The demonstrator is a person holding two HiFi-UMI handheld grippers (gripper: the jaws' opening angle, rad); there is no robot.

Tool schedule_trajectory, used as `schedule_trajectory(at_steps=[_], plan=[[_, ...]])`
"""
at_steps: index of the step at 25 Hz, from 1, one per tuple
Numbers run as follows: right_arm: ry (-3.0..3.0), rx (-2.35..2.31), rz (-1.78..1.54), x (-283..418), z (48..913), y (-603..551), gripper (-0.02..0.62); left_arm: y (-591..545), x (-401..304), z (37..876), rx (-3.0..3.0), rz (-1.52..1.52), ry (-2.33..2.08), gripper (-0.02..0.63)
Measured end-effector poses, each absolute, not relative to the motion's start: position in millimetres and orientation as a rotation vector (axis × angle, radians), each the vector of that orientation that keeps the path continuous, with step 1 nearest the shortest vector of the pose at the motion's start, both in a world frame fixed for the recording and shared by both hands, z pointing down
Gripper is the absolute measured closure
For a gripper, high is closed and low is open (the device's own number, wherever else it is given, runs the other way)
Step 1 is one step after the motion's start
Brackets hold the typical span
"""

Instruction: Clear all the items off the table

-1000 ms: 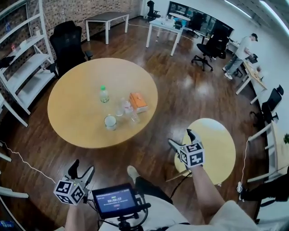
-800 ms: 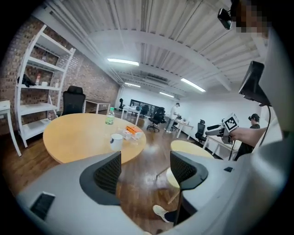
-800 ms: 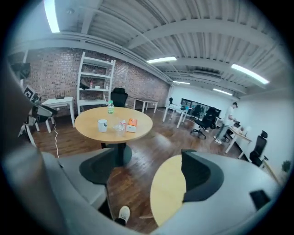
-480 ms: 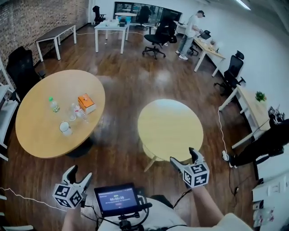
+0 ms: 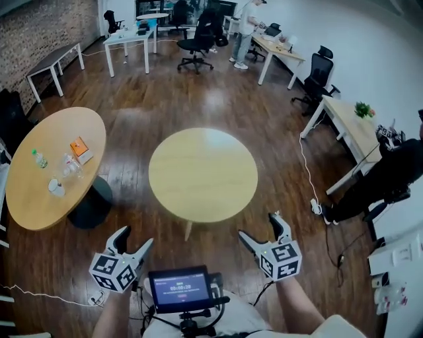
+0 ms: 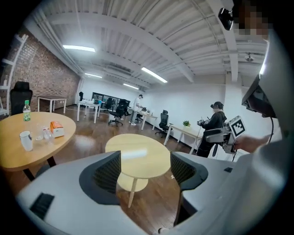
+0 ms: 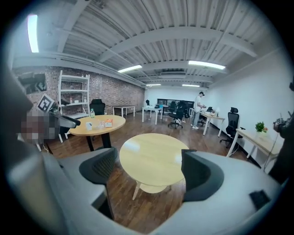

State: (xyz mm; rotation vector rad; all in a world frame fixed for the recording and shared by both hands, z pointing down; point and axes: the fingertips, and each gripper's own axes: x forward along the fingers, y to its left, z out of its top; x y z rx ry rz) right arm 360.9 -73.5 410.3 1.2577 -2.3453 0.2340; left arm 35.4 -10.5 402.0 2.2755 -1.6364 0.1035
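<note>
The items stand on the large round table (image 5: 33, 204) at the far left: a green-capped bottle (image 5: 39, 158), an orange box (image 5: 80, 148), a clear bottle (image 5: 69, 165) and a white mug (image 5: 57, 187). A smaller round table (image 5: 201, 173) with a bare top lies straight ahead. My left gripper (image 5: 134, 239) and right gripper (image 5: 260, 228) hover low in front of it, both open and holding nothing. In the left gripper view the small table (image 6: 138, 149) shows between the jaws, with the mug (image 6: 26, 140) and orange box (image 6: 56, 129) off to the left. In the right gripper view the small table (image 7: 154, 153) also shows between the jaws.
White desks (image 5: 129, 39) and office chairs (image 5: 198, 36) fill the back of the room, where a person (image 5: 246, 20) stands. A desk with a plant (image 5: 350, 129) and a dark-clothed person (image 5: 390, 178) are at the right. A cable (image 5: 310, 178) runs over the wooden floor.
The view has swung right: the large table with the items slid from the middle to the far left, and the small table came to the centre. Both grippers stayed open and empty.
</note>
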Motion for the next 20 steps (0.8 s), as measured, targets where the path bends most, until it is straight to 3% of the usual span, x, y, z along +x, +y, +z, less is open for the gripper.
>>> schedule_trajectory(at_steps=[8,20], plan=[[-2.423,1.178,0.292,438,423,-62,0.13,10,139,401,2.268,0.125,-1.662,0.267],[-2.484,1.122,0.287,445,422,-63,0.132,35,152,405,2.199,0.215,-1.744,0.267]])
